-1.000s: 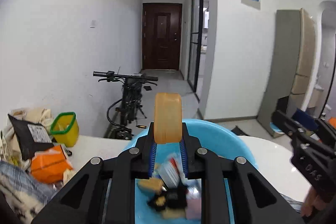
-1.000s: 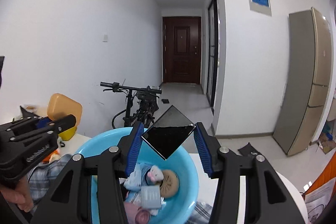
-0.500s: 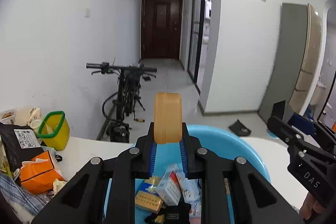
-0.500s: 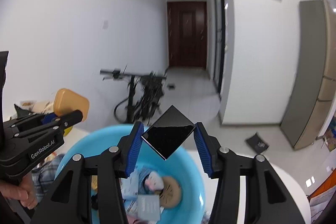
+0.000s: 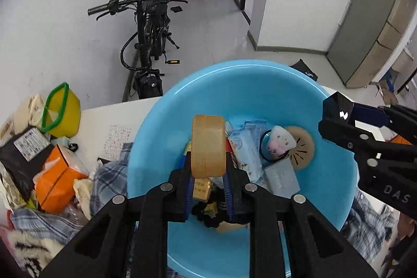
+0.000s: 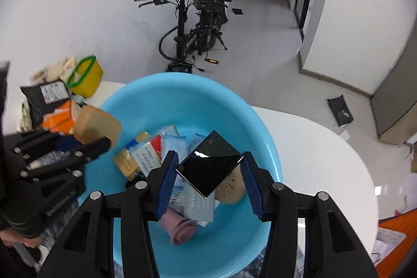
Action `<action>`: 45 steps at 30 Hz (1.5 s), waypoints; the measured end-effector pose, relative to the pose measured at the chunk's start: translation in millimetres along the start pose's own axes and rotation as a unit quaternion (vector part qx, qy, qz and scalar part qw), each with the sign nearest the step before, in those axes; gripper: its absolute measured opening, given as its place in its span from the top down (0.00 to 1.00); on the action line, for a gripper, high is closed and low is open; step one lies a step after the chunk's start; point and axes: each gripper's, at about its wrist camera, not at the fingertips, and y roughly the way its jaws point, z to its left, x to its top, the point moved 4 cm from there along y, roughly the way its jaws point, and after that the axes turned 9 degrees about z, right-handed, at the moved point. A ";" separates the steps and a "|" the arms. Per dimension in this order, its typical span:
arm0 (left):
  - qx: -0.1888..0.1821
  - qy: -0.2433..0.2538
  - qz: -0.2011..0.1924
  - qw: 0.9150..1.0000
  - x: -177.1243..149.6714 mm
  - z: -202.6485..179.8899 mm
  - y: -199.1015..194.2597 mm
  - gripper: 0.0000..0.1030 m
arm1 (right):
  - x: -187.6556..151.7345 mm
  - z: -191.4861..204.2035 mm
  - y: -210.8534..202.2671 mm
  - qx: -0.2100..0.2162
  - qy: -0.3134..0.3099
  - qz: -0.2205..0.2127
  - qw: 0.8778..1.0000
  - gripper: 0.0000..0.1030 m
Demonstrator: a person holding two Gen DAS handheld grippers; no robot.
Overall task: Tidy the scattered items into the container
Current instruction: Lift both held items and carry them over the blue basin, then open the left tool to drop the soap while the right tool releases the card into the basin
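Observation:
A light blue basin point(image 5: 166, 137) point(image 6: 265, 142) sits on the white table and holds several small packets, a round tan disc point(image 5: 303, 147) and a pink cloth point(image 6: 179, 228). My left gripper point(image 5: 207, 168) is shut on a tan rounded box point(image 5: 208, 145) and points down over the basin's near side. My right gripper point(image 6: 209, 173) is shut on a glossy black square slab point(image 6: 208, 167), held by two opposite corners above the basin's contents. Each gripper shows in the other view: the right gripper point(image 5: 336, 108) at the right edge, the left gripper point(image 6: 104, 141) at the left.
Left of the basin lie an orange carton point(image 5: 58, 179), a black pouch point(image 5: 23, 147), a yellow tub with a green rim point(image 5: 61, 108) and plaid cloth point(image 5: 109, 173). A folding bicycle point(image 6: 192, 35) stands on the floor beyond the table's far edge.
Both grippers tilted steeply downward and came over the basin, each keeping its object. The views swung from hallway and door down to the basin's inside.

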 end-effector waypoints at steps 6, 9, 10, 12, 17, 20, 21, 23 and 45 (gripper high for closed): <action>-0.011 -0.001 0.024 1.000 -7.1 -4.5 17.6 0.79 | -2.6 -2.6 23.4 0.014 0.005 0.024 1.000 0.53; -0.012 -0.008 0.042 0.999 -10.2 -4.2 38.9 0.79 | -5.9 1.7 44.2 0.012 0.006 0.042 0.999 0.53; -0.011 -0.010 0.047 0.999 -11.4 -3.9 45.7 0.79 | -8.0 1.5 51.2 0.010 0.007 0.049 0.999 0.53; -0.008 -0.010 0.049 0.999 -12.7 -3.7 54.1 0.79 | -11.4 1.7 61.1 0.009 0.006 0.059 0.998 0.53; -0.015 -0.010 0.055 0.998 -12.7 -6.2 60.9 0.79 | -13.1 1.9 71.9 0.006 0.002 0.068 0.998 0.53; -0.008 -0.004 0.051 0.999 -10.9 -7.0 59.4 0.79 | -12.6 1.2 71.1 0.009 0.002 0.066 0.998 0.53; -0.001 0.000 0.048 0.999 -10.3 -7.8 57.9 0.78 | -12.4 1.2 70.3 0.008 0.000 0.064 0.998 0.53; 0.025 0.003 0.038 0.999 -8.7 -7.5 53.7 0.56 | -11.9 0.8 68.0 0.005 -0.003 0.061 0.998 0.53; 0.035 0.003 0.023 0.999 -11.1 -7.4 40.2 0.30 | -11.6 -3.8 59.2 0.010 0.010 0.054 0.998 0.35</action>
